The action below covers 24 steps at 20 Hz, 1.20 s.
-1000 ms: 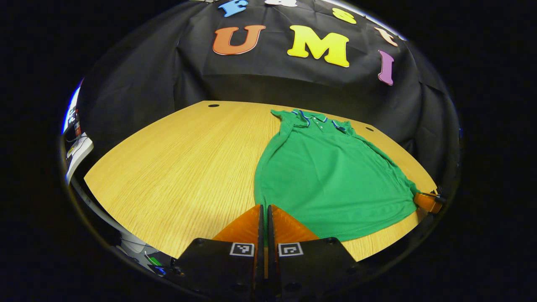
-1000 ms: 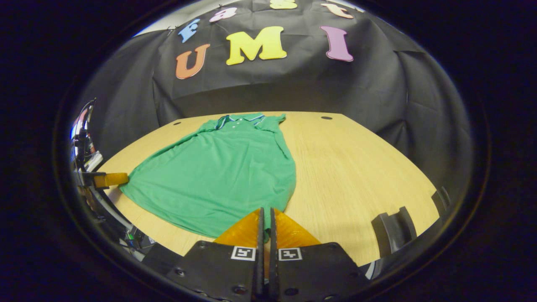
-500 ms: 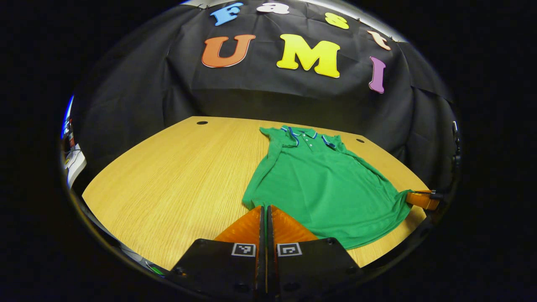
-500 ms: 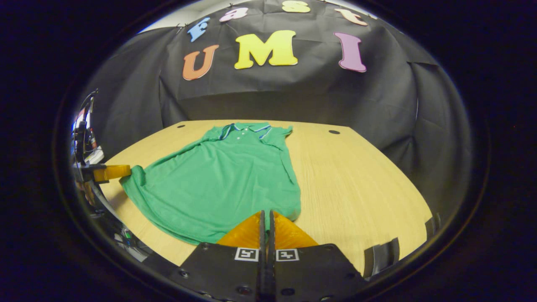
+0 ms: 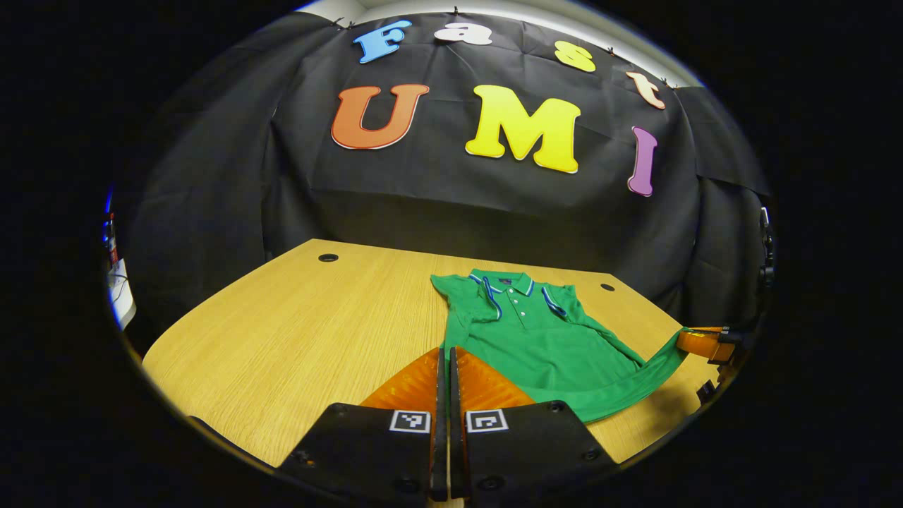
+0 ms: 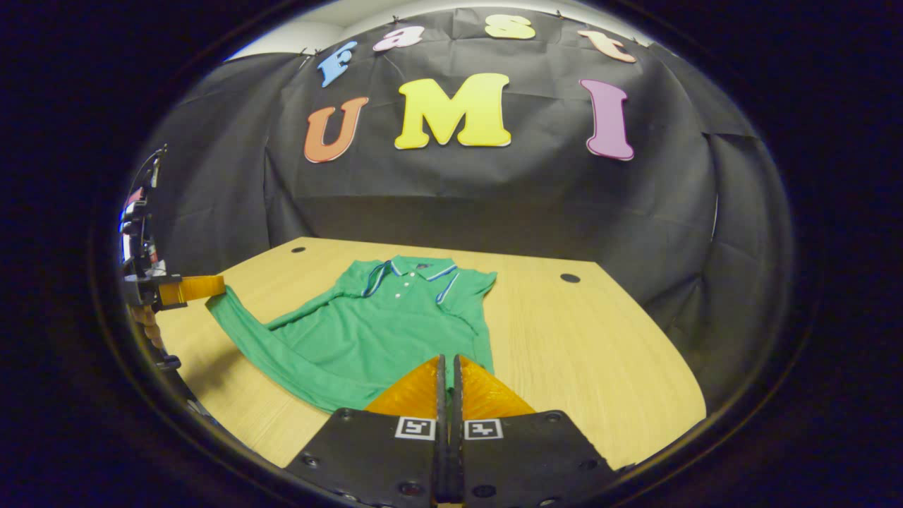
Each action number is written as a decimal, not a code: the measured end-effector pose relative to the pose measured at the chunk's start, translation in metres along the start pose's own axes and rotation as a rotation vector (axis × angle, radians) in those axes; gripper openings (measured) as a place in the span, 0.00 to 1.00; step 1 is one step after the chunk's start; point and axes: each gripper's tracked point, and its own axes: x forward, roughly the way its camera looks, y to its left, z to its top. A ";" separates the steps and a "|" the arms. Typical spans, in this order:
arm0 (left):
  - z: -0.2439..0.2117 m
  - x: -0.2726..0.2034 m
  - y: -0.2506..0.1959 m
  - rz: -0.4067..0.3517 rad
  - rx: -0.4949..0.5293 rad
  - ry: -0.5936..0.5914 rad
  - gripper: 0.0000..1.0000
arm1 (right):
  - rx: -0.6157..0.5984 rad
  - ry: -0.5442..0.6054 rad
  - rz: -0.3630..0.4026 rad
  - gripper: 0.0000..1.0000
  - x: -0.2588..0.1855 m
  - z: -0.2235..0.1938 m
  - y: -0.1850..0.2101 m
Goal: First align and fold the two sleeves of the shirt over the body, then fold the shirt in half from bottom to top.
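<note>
A green polo shirt (image 5: 543, 339) lies on the wooden table (image 5: 296, 331), collar (image 5: 511, 283) at the far end, sleeves folded in over the body. In the left gripper view my left gripper (image 5: 446, 351) is shut on one bottom corner of the hem. The hem stretches as a raised band to the right gripper (image 5: 698, 342), which pinches the other corner. In the right gripper view the right gripper (image 6: 446, 358) is shut on its corner of the shirt (image 6: 381, 339), and the left gripper (image 6: 194, 287) holds the far corner above the table. The lower body is lifted.
The table (image 6: 600, 353) has round cable holes near its far corners (image 5: 328, 257) (image 5: 607, 287) (image 6: 570, 278). Equipment and cables (image 6: 137, 240) stand beyond the table's left edge in the right gripper view. Bare wood lies on either side of the shirt.
Both grippers have risen and moved forward toward the collar with the hem corners. The lower shirt has come off the table, and the visible flat part has shortened.
</note>
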 end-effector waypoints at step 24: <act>0.096 0.302 -0.001 -0.014 0.050 -0.029 0.04 | 0.008 -0.064 -0.192 0.00 0.294 0.131 -0.076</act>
